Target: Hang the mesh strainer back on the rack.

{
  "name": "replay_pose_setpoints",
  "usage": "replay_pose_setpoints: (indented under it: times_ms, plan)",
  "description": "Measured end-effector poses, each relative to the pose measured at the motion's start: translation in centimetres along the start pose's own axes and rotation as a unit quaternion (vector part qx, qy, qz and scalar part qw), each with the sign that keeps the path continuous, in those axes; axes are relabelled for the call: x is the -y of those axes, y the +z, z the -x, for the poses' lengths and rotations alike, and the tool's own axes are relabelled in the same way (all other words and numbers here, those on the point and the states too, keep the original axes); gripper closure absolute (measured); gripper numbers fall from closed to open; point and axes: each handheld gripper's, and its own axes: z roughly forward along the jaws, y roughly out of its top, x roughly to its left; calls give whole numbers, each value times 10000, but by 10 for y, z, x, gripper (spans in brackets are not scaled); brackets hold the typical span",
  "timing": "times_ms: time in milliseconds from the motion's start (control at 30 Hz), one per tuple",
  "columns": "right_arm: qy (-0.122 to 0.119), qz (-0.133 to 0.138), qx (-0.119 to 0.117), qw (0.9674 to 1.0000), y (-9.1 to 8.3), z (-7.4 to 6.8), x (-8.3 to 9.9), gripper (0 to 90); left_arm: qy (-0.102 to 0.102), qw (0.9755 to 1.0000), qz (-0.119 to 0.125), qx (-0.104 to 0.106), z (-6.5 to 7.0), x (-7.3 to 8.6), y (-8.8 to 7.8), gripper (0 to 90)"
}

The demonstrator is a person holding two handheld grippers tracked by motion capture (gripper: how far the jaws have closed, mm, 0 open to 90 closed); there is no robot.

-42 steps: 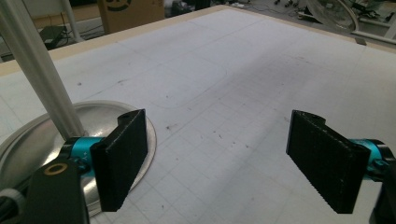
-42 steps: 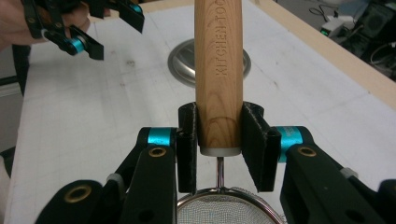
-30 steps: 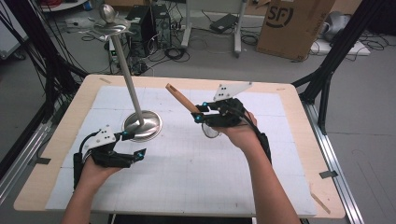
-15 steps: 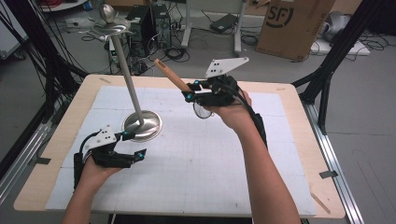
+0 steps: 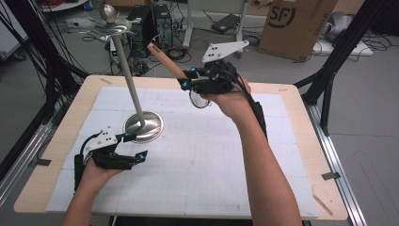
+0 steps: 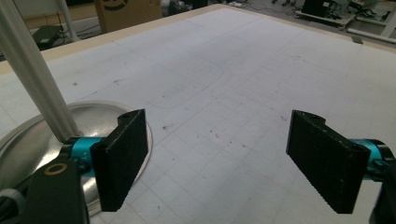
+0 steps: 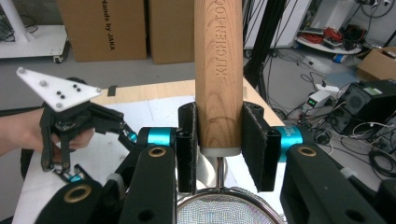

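High view: my right gripper (image 5: pixel 188 79) is clamped on the wooden handle of a small round wire-mesh strainer (image 5: pixel 165 60), lifted above the far side of the white gridded table mat (image 5: pixel 226 160). It looks picked up, not yet hung on the tall silver metal stand (image 5: pixel 131 80). My left gripper (image 5: pixel 134 146) rests wide open, empty, beside the stand's round base. There is open mat to the right.

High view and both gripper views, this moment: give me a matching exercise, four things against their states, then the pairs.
Things:
1. right gripper
2. left gripper
3. metal stand
4. strainer

States:
A. open, low over the table beside the round base
B. round base on the white mat, pole rising
C. held up in the air by its wooden handle
D. fingers shut on a wooden handle

Pairs: 1-D, 2-A, 3-B, 4-C
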Motion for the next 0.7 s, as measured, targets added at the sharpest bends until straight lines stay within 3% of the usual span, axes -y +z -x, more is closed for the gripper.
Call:
replay_pose_setpoints:
  times_ms: [500,700]
  plan:
    - [-62,69,-15,10000,16,10,-36,682,-8,10000,10,7,-1,0,-1,213]
    - [-56,31,-28,10000,24,11,-41,681,-18,10000,28,15,-1,0,-1,213]
